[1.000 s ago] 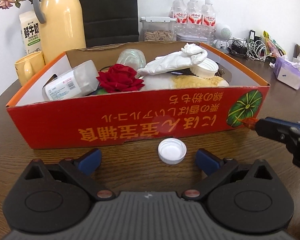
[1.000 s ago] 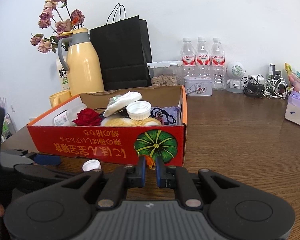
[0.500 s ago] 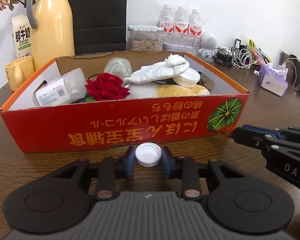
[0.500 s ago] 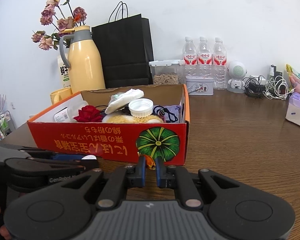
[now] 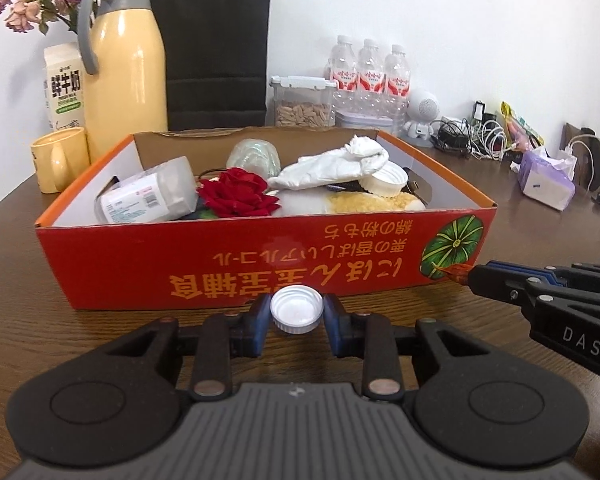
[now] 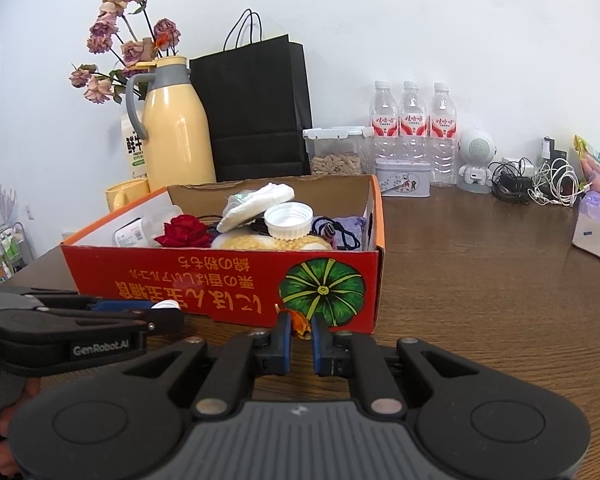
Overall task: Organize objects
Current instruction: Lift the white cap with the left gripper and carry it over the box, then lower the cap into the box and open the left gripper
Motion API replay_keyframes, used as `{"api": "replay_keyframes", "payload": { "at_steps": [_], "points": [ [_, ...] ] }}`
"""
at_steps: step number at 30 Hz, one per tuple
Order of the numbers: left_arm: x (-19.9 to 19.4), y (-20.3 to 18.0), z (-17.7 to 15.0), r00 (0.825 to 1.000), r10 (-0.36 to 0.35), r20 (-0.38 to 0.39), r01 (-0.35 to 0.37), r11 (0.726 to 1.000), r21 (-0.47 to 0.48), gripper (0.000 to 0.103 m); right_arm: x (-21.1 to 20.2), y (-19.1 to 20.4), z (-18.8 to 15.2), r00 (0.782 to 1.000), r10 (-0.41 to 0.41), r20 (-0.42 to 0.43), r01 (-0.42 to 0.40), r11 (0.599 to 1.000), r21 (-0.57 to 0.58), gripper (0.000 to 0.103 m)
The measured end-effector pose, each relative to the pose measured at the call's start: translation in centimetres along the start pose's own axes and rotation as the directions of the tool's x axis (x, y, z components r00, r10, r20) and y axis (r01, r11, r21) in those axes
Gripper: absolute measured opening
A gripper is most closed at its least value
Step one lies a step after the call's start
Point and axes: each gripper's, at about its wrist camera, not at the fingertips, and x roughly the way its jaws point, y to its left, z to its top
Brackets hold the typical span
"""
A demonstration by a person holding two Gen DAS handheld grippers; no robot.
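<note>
Left wrist view: the left gripper [image 5: 296,316] has its blue pads clamped on a small white bottle cap [image 5: 296,314], open side up, pinched from both sides. Straight ahead of the fingertips stands the near wall of the red cardboard box [image 5: 260,256], already crowded with a red rose [image 5: 236,196], a white glove [image 5: 336,168], a labelled plastic bottle [image 5: 148,196] and a larger white lid [image 5: 384,182]. Off to this gripper's right, the right gripper [image 5: 466,278] reaches in with something small and orange at its tip.

Right wrist view: the right gripper [image 6: 301,330] is closed on that small orange object [image 6: 300,320] (too small to identify), just short of the box's pumpkin print. To its left, the left gripper shows side-on with a sliver of the cap between its fingers.

The step in hand looks like carrying the cap into the box. To do it well, lift first so the cap clears the wall ahead, then travel forward over the rim. Keep the gripper level, since only the ribbed edge is held and a tilt could let the cap swivel out. Release over a low gap, perhaps ahead and to the left near the bottle, rather than on the glove, where it might roll.
</note>
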Motion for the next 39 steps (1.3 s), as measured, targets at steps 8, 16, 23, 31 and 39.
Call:
{"api": "replay_keyframes", "payload": {
  "at_steps": [8, 16, 23, 31, 39],
  "points": [
    [-2.5, 1.5, 0.2, 0.999, 0.01, 0.052, -0.008, 0.999, -0.039, 0.029, -1.4, 0.4, 0.2, 0.999, 0.007, 0.04, -0.007, 1.0, -0.012, 0.009],
    [-4.5, 2.6, 3.2, 0.988, 0.001, 0.155, 0.008, 0.998, -0.064, 0.029, -2.4, 1.6, 2.9, 0.99, 0.057, 0.125, -0.053, 0.998, -0.036, 0.009],
    [-4.5, 3.1, 6.6, 0.971, 0.022, 0.238, -0.003, 0.997, -0.078, 0.029, -1.3, 3.0, 6.5, 0.978, 0.079, 0.192, -0.064, 0.995, -0.079, 0.009],
    [-1.4, 3.9, 9.7, 0.968, 0.055, 0.244, -0.024, 0.992, -0.127, 0.029, 2.1, 4.4, 10.3, 0.973, 0.076, 0.219, -0.048, 0.99, -0.131, 0.009],
    [2.6, 4.9, 11.5, 0.973, 0.075, 0.218, -0.039, 0.986, -0.164, 0.029, 7.2, 3.7, 12.7, 0.98, 0.059, 0.188, -0.038, 0.992, -0.116, 0.009]
  ]
}}
